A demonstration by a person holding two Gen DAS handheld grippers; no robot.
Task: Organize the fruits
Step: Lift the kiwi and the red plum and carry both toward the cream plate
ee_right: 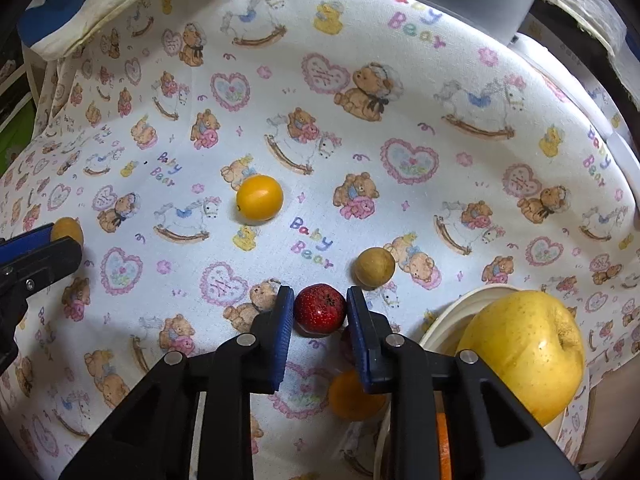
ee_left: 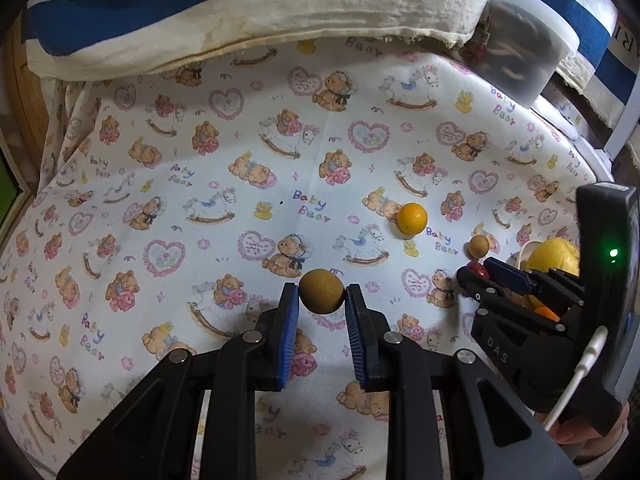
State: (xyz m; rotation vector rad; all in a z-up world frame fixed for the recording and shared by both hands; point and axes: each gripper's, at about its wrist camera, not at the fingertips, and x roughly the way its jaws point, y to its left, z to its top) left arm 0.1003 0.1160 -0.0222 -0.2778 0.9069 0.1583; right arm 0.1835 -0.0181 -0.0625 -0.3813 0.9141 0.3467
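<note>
Left gripper (ee_left: 322, 294): blue pads closed onto a brown round fruit (ee_left: 322, 291), held at the fingertips above the printed cloth (ee_left: 224, 200). Right gripper (ee_right: 320, 308): pads clamped on a red fruit (ee_right: 320, 309). Ahead-left of it an orange fruit (ee_right: 259, 197); just ahead-right a second brown fruit (ee_right: 375, 268); at its right a yellow apple (ee_right: 524, 350) in a white bowl (ee_right: 448, 320).

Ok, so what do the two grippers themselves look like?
Both are black plastic linkages with silver pivot pins and ribbed blue pads. The left gripper matches the right gripper. From the left view, the right gripper's body carries raised letters DAS, a lit green LED and a white cable.
</note>
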